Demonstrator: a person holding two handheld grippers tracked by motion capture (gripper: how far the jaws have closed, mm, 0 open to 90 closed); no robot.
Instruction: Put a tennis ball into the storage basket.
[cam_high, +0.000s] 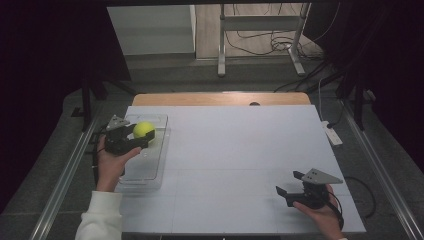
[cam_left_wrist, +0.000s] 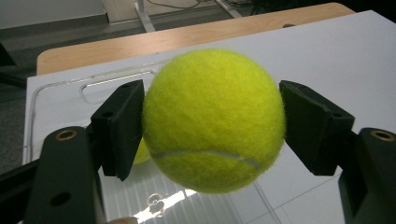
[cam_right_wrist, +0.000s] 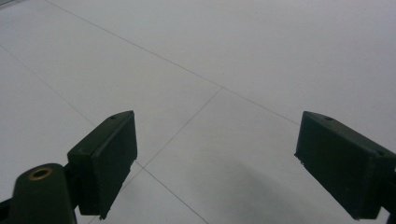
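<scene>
in the high view, at the left middle of the frame, the left tongs (cam_high: 141, 138) pinch a fuzzy yellow-green tennis ball (cam_high: 144, 130) above a clear plastic rectangular tray (cam_high: 150, 172) lying on the white bench (cam_high: 240, 150); at the lower right the right tongs (cam_high: 288, 183) are spread with nothing between them, just above the bench. in the left gripper view the ball (cam_left_wrist: 214, 119) sits mid-frame, both black pads touching its sides near the widest part, the tray's rim (cam_left_wrist: 100, 79) behind at upper left. it looks light, springy and felted, so grip should hold well across the middle; off-centre it might pop out. no brand or writing is readable, only a pale seam. in the right gripper view the tongs (cam_right_wrist: 217, 163) stand wide apart over bare white bench (cam_right_wrist: 224, 60).
</scene>
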